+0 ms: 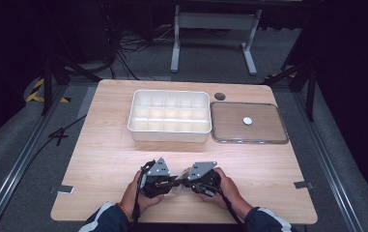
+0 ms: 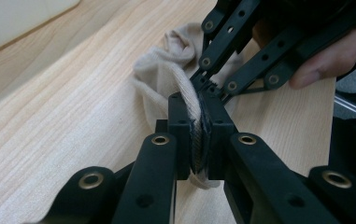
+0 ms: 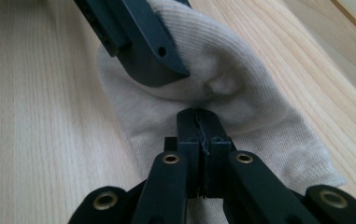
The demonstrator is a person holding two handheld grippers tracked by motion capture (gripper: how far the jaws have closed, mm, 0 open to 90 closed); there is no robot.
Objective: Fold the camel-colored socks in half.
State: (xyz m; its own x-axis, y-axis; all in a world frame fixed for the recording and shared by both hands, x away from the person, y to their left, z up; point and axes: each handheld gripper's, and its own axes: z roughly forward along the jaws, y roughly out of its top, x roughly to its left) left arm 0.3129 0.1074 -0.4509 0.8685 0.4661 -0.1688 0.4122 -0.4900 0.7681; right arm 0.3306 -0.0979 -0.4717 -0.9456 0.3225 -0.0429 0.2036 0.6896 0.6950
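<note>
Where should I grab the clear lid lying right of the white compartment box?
Likely the near long rim of the clear lid, approached from the person's side. It lies flat beside the box, so only its raised edge offers something to pinch.

Left gripper (image 1: 168, 182) and right gripper (image 1: 185, 182) tip to tip, white divided tray (image 1: 169, 116) beyond, lid (image 1: 248, 123) beside it

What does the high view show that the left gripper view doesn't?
High view alone: the whole white divided tray, a clear lid beside it with a small white disc, and both forearms. Left gripper view alone: the left tool shut on a ribbed fold of the beige sock, close up. Both: the wooden table, the sock between the tools, and the right tool gripping it too.
</note>
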